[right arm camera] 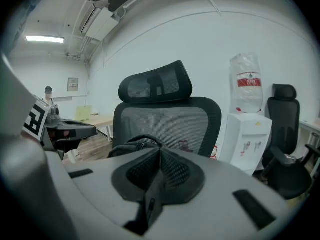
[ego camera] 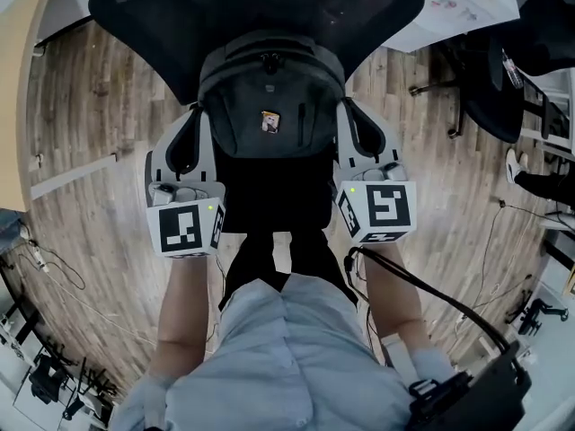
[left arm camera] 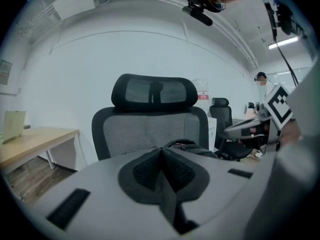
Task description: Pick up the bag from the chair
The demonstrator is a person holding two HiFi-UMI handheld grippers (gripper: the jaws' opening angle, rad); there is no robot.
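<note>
A dark grey backpack (ego camera: 269,97) stands upright on the seat of a black mesh office chair (ego camera: 260,7), leaning on its backrest. My left gripper (ego camera: 191,119) is shut and empty just left of the bag; my right gripper (ego camera: 352,115) is shut and empty just right of it. In the left gripper view the closed jaws (left arm camera: 161,151) hide most of the bag (left arm camera: 195,149) in front of the chair back (left arm camera: 150,129). Over the closed jaws (right arm camera: 160,151) in the right gripper view, the bag's top (right arm camera: 132,146) shows against the chair (right arm camera: 170,121).
A wooden desk (left arm camera: 30,144) stands left of the chair. A white water dispenser (right arm camera: 247,139) and a second black chair (right arm camera: 282,134) stand to the right. Another chair (ego camera: 503,79) and loose cables (ego camera: 503,232) occupy the wooden floor at right.
</note>
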